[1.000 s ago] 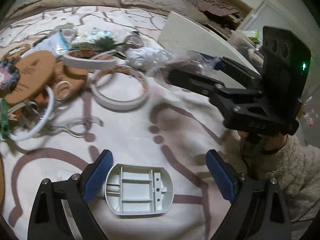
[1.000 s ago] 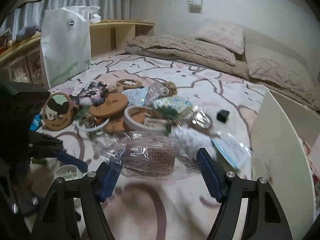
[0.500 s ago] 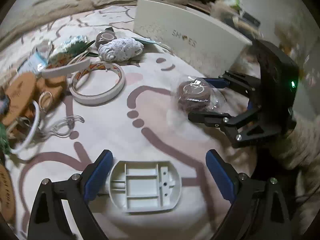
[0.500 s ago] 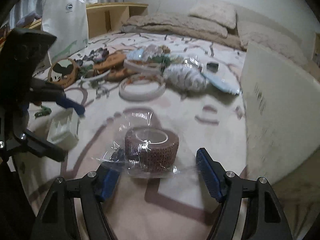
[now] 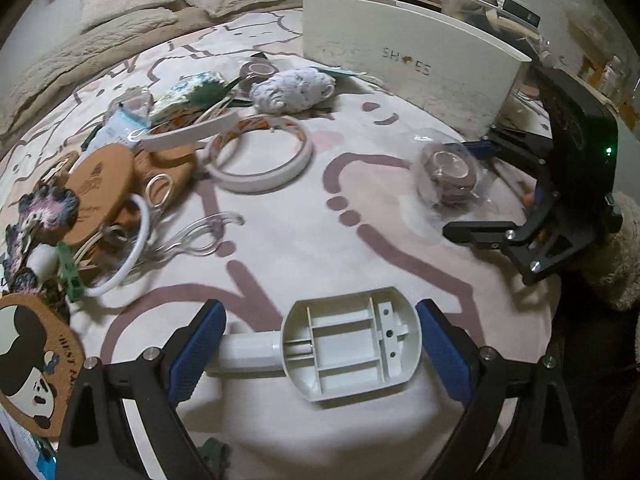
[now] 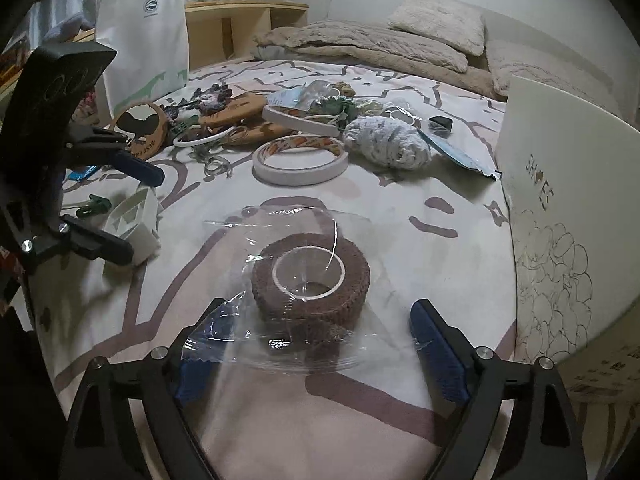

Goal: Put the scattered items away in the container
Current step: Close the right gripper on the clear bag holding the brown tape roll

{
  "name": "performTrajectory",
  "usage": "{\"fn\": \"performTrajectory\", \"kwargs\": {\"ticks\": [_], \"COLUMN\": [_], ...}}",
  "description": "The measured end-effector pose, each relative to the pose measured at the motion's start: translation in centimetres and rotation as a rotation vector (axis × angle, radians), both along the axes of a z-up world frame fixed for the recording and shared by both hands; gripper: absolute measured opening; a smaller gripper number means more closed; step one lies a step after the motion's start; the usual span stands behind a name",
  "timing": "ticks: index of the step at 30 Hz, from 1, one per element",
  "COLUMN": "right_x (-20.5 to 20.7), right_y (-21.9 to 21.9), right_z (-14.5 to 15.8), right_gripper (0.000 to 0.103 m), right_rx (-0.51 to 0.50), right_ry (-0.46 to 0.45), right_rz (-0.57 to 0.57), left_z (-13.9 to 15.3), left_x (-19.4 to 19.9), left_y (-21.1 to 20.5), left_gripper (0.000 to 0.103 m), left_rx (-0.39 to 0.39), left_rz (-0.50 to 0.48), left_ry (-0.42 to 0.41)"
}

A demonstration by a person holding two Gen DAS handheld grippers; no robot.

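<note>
Brown wrapped roll (image 6: 310,284) between opening right claw (image 6: 320,354) pads.

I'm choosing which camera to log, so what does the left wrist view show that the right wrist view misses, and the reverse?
Only the left wrist view shows the open ribbed inside of the white plastic part, between the left gripper's opening jaws, untouched.

Only the right wrist view shows the white paper bag, the wooden shelf and the flower drawing on the shoe box.

Both show the wrapped brown roll between the right gripper's opening jaws with its wrapper over one finger, the tape ring, the white knit bundle and the bedsheet.
</note>
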State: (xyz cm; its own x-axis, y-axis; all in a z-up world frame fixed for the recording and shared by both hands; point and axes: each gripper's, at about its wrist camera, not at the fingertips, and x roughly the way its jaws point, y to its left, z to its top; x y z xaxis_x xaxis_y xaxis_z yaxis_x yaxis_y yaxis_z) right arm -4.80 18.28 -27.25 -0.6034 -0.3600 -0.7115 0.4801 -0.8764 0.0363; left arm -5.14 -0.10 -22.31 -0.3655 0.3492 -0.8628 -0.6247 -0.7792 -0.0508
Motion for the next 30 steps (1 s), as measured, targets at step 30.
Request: {"fn": "performTrajectory", "kwargs": {"ticks": [30], "right_x": [-1.8], "right_y": [0.2], "right_z": [0.4], "right_gripper": [0.096], "right_rx": [-0.111], "right_ry": [-0.069], "right_rz": [0.000], "left_z": [-1.3], "left_x": [2.0], "left_y": [1.6], "left_gripper": [0.072], "left_rx": [-0.002], "left_rz": [-0.095], "left_ry": [0.060]}}
